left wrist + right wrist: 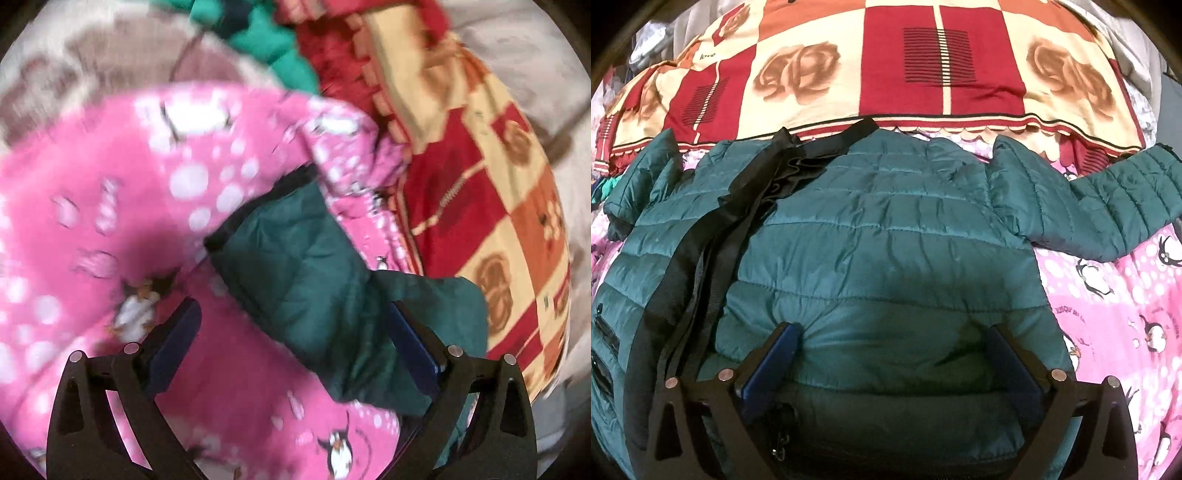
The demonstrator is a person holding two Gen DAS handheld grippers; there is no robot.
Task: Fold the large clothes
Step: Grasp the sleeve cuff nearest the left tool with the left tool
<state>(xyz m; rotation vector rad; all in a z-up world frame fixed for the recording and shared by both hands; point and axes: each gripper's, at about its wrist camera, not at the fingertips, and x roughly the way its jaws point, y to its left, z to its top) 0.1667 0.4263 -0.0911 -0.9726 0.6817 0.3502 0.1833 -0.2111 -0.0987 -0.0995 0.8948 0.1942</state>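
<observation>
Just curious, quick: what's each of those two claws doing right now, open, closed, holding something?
Left gripper: open, teal jacket sleeve lying between its fingers.
Right gripper: open, over the jacket hem, not clamped.

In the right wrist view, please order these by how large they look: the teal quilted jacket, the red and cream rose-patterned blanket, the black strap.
1. Teal quilted jacket, though nearest the camera, so enlarged.
2. Red and cream rose-patterned blanket.
3. Black strap.

I'm seeing left wrist view smearing with motion blur; right wrist view staying sharp, dimming low-centre, fisheye bending edges, corners vignetting black.
</observation>
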